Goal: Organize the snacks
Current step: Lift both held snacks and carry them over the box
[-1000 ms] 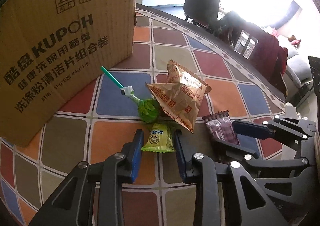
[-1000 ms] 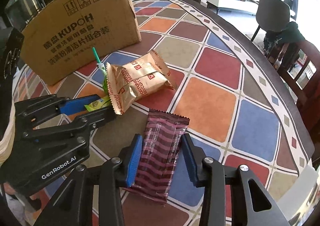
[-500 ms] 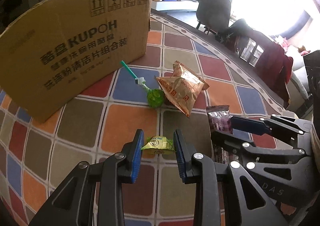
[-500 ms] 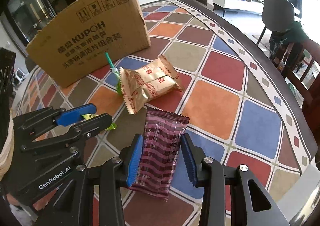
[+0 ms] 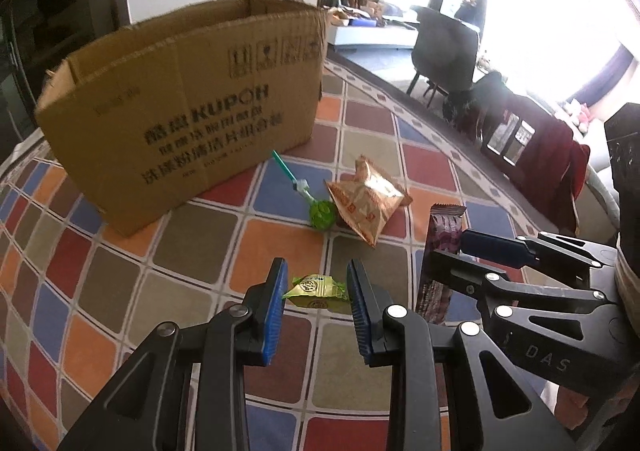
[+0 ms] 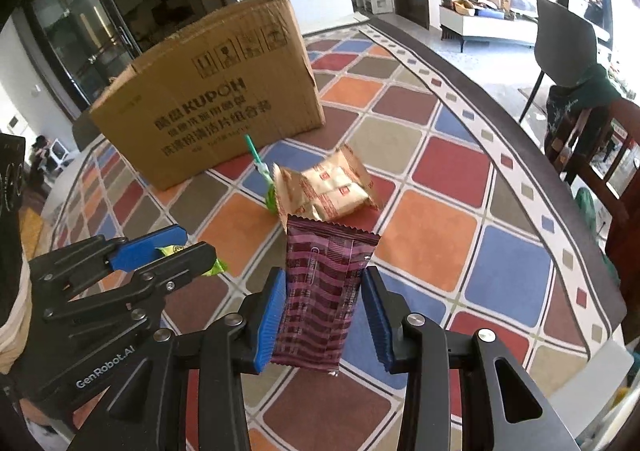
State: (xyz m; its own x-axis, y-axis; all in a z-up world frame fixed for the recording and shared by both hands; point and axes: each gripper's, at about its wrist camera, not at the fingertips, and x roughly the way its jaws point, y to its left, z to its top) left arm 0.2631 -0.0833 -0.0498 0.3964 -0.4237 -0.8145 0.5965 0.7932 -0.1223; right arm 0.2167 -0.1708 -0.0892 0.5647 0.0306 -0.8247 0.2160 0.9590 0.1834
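My left gripper is shut on a small green candy packet and holds it above the table; it also shows in the right wrist view. My right gripper is shut on a maroon striped snack bar, lifted off the table; the bar also shows in the left wrist view. A gold biscuit bag and a green lollipop lie on the table ahead. An open cardboard box stands behind them.
The table has a coloured checkered cloth. Its curved edge runs on the right, with chairs beyond it. The box also shows in the right wrist view.
Both grippers have lifted and pulled back from the table, carrying the candy packet and the snack bar. The box top has come into view.
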